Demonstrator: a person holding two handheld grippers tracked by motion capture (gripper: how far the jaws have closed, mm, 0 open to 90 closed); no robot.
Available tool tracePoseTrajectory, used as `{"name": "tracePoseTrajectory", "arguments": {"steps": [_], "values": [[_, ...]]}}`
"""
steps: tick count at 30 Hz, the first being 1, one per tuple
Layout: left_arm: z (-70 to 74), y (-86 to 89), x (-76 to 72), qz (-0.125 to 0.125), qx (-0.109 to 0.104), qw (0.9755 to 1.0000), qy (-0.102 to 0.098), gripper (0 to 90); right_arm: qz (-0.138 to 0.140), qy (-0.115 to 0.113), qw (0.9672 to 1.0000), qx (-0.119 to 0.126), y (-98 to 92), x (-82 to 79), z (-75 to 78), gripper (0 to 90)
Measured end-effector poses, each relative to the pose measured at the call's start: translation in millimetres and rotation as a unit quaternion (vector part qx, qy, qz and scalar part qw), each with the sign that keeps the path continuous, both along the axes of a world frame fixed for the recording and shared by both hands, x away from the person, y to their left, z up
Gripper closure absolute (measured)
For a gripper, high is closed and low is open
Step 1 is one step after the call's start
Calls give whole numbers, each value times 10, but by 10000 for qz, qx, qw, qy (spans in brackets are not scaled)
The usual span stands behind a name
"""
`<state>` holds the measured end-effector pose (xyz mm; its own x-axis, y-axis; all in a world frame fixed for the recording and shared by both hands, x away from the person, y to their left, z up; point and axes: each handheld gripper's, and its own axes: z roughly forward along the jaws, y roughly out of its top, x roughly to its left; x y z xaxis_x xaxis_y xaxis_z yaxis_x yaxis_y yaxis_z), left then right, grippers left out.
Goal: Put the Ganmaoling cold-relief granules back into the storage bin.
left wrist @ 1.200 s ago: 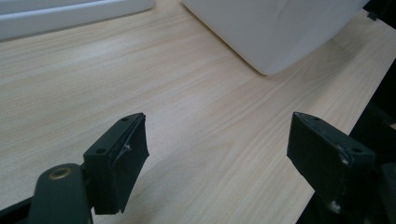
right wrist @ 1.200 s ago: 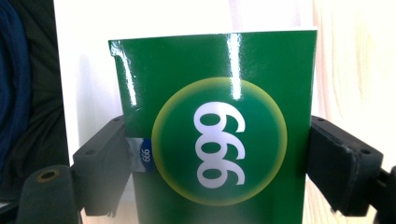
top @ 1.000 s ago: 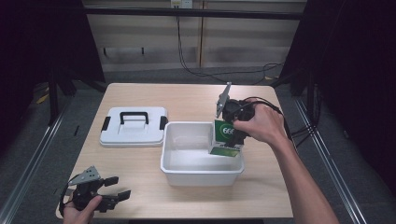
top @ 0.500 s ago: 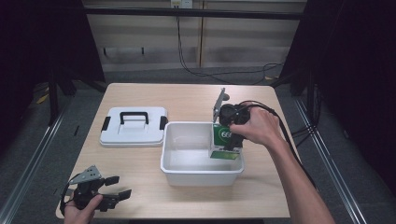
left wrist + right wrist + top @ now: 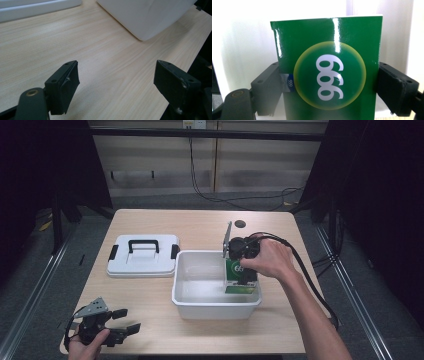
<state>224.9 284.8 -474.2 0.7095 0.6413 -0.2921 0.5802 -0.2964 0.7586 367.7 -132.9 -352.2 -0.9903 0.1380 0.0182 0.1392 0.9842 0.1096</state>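
Here we see the right gripper (image 5: pixel 239 276) pinching the green box (image 5: pixel 329 72) between its two black jaws; in the right gripper view one jaw presses each side edge of the box, and the printed yellow-rimmed disc with white numerals sits midway between them; the box stands upright, its far end away from the camera. In the high view the green box (image 5: pixel 241 279) is inside the white tub (image 5: pixel 187 297), against the tub's right wall, with the person's right hand (image 5: pixel 267 260) above it. We note the left gripper (image 5: pixel 125 321) at the near left corner of the table (image 5: pixel 200 227), held in the left hand (image 5: pixel 87 347), well apart from the tub; its jaws are spread wide over bare wood with nothing between them. The table is light wood grain; around it we see dark floor, metal rails at both sides, and cables along a pale back wall. The tub's interior is otherwise bare white; a white lid (image 5: pixel 142 257) with a black handle and black clips lies flat just left of the tub.
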Motion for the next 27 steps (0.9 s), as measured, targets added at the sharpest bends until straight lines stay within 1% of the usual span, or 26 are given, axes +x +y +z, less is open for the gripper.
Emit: {"name": "tracePoseTrajectory", "arguments": {"steps": [1,4,8,9,11,12,14,22,24,25,27], "values": [[-1,2,0,6,-5,10000,-4,203,-56,20,10000,-37,11,-3,-9,146],[-1,3,-5,16,-8,10000,-3,203,-60,22,9999,-100,26,15,-52,146],[0,7,-7,2,5,10000,-7,203,-56,44,9999,-109,36,23,-89,145],[0,8,-7,0,-2,10000,-10,203,-39,53,9999,-149,40,25,-99,145],[0,7,-8,-1,-1,10000,-9,203,-78,57,9999,-133,42,20,-129,144],[0,6,-9,5,8,10000,-10,203,-42,72,9999,-148,41,26,-143,144],[0,3,-9,5,1,10000,0,203,-87,126,9998,-156,42,32,-165,143],[-1,7,-14,-8,0,10000,3,203,-31,166,9996,-233,67,47,-265,143],[0,7,-14,0,-1,10000,-2,203,-35,227,9994,-263,77,46,-301,143],[1,9,-13,2,-2,10000,-6,203,0,282,9990,-333,93,49,-335,143],[1,9,-13,-2,-11,10000,-3,203,-35,319,9988,-363,105,45,-348,143]]}}
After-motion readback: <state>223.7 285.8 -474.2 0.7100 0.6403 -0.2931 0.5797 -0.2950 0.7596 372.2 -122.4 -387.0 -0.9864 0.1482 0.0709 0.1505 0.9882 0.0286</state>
